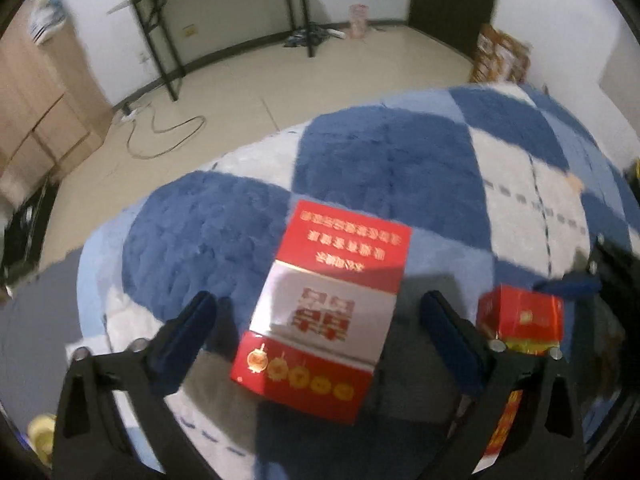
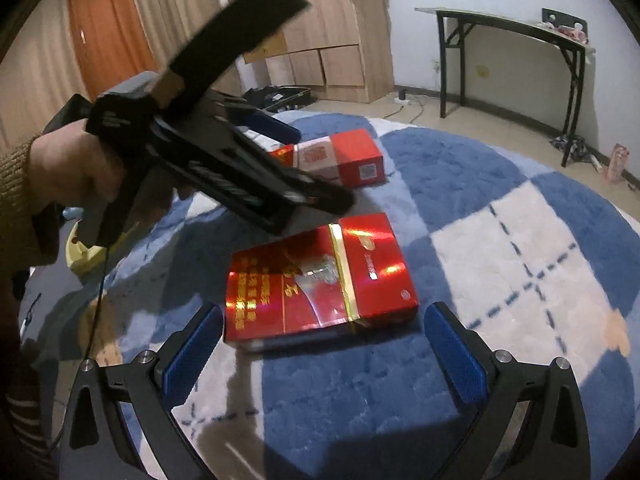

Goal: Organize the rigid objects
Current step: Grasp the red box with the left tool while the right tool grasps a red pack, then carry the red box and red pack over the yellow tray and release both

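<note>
A red-and-white box (image 1: 320, 312) lies on the blue and white checked rug (image 1: 380, 168) between the fingers of my open left gripper (image 1: 320, 320); it also shows in the right wrist view (image 2: 340, 158), beyond the left gripper (image 2: 288, 156). A shiny red carton (image 2: 320, 280) lies flat on the rug just ahead of my open, empty right gripper (image 2: 320, 340). Its end shows in the left wrist view (image 1: 520, 316), right of the left gripper.
A black folding table (image 2: 508, 52) stands by the far wall. Wooden cabinets (image 2: 332, 40) line the back. A cable (image 1: 160, 136) trails on the tile floor. Cardboard boxes (image 1: 500, 56) sit beyond the rug. A yellow object (image 2: 80, 252) lies at the rug's left edge.
</note>
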